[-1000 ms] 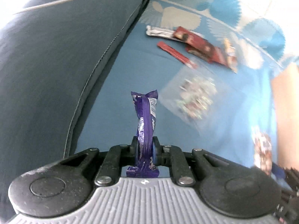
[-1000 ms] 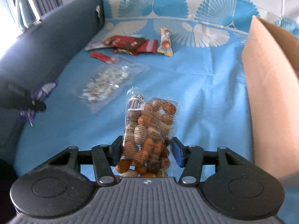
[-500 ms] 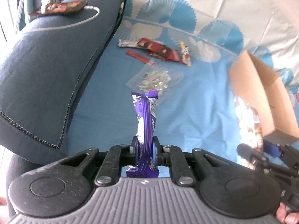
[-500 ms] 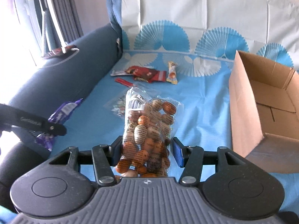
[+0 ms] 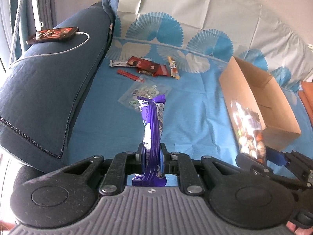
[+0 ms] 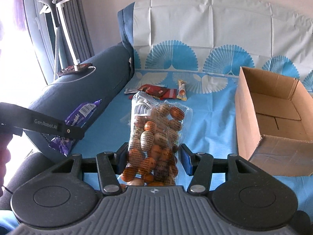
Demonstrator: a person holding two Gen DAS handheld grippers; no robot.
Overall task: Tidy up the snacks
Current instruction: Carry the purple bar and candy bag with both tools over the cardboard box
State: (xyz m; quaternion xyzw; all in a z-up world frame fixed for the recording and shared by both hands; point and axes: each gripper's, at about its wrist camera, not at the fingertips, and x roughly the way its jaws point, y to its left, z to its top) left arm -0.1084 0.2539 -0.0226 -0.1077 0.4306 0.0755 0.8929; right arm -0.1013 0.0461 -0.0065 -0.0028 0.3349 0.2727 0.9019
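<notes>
Our left gripper has its fingers pinched narrow on the purple snack wrapper, whose long axis runs straight out ahead of the fingers, tilted down toward the blue sofa cover. Our right gripper points more shallowly downward, its fingers half spread and clamped on the clear bag of orange and cream candies, standing lengthwise beyond them. The open cardboard box sits ahead, right of those fingers.
</notes>
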